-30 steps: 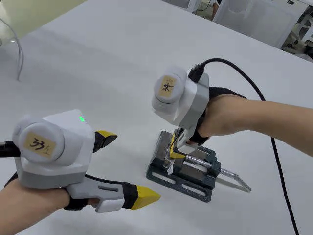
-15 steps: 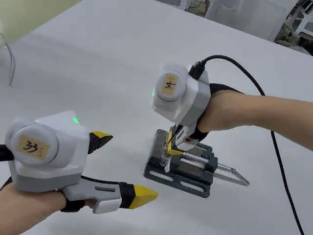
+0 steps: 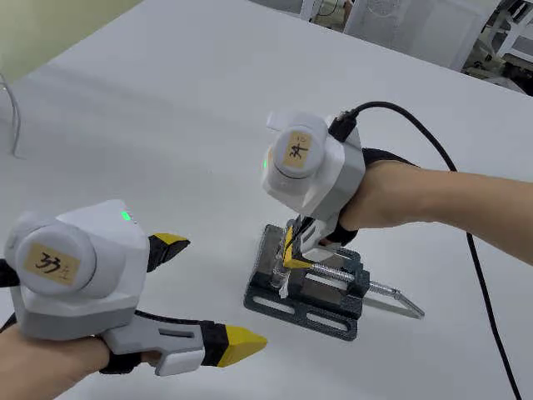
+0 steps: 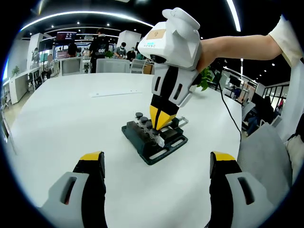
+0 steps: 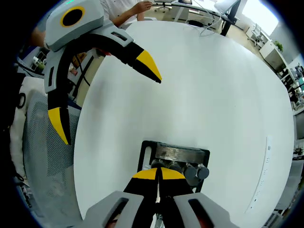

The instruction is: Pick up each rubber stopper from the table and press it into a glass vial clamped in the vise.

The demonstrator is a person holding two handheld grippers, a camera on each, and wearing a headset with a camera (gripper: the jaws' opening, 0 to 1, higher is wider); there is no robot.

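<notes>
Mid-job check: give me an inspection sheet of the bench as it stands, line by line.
Surface: white table.
Job's things: vise holds a row of vials with dark stoppers; loose stoppers, nothing seen.
Clutter: a thin pale strip lies far across the table; too small to identify.
Grippers: left gripper open, jaws pointing toward the vise; right gripper shut, tips down on the vial row, and what is under them is hidden.
Cables: black cable arcs from the right gripper's back past the forearm and down across the table.
Surroundings: people and desks beyond the table; a mesh chair beside it.
</notes>
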